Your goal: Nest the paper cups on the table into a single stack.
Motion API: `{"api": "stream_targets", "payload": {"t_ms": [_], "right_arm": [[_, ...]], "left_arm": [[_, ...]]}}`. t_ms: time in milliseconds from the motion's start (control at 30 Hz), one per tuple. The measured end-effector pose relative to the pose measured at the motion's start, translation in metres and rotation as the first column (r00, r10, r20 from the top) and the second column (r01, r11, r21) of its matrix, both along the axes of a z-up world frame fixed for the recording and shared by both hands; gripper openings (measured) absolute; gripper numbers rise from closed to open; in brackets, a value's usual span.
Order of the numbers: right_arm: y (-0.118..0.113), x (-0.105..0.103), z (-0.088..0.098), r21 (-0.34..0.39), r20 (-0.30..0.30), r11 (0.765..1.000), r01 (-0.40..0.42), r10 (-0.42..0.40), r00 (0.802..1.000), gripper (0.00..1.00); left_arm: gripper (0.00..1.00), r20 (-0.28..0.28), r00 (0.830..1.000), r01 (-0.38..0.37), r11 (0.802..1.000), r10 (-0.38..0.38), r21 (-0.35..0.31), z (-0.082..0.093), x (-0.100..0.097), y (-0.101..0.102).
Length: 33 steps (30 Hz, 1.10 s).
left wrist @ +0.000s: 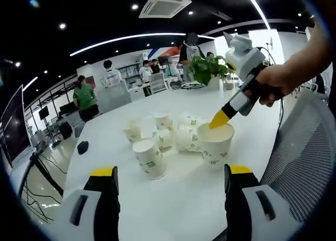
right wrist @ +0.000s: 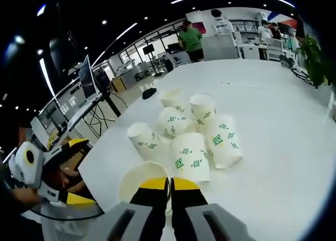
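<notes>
While its yellow-tipped jaws pinch the rim of an upright paper cup [left wrist: 216,144] on the white table [left wrist: 173,209], the right gripper [left wrist: 219,120] reaches in from the side, held in a person's hand [left wrist: 277,83]. Seen from the right gripper view, the same jaws sit almost closed on the rim of that cup [right wrist: 137,179]. The left gripper [left wrist: 170,180] hovers with its jaws spread wide and holding nothing. Just behind the held cup lies a loose cluster of paper cups [right wrist: 191,131], some standing, some tipped on their sides, printed with green marks. A potted plant [left wrist: 209,69] stands at the table's far end.
</notes>
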State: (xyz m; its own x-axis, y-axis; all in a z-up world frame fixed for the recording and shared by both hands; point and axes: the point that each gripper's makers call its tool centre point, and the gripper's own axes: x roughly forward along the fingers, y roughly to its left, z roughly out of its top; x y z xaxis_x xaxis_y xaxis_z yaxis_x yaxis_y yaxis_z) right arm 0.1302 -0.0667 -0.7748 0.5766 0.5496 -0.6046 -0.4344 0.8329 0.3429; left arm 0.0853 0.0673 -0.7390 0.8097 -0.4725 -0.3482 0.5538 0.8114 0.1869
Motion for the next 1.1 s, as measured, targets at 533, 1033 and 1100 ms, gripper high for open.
{"api": "stream_targets", "payload": {"t_ms": [533, 1033, 1100], "right_arm": [[-0.013, -0.006, -0.003, -0.002, -0.017, 1.0, 0.031, -0.031, 0.999, 0.0], [-0.012, -0.006, -0.01, -0.01, -0.037, 1.0, 0.027, -0.028, 0.999, 0.0], [-0.012, -0.007, -0.01, -0.015, -0.034, 1.0, 0.027, -0.028, 0.999, 0.0]], "left_arm": [[0.82, 0.002, 1.0, -0.014, 1.0, 0.014, 0.0, 0.001, 0.001, 0.003], [0.81, -0.007, 1.0, -0.002, 1.0, 0.002, 0.004, -0.001, 0.0, 0.0], [0.81, -0.006, 1.0, -0.004, 1.0, 0.004, 0.004, -0.001, 0.0, 0.001]]}}
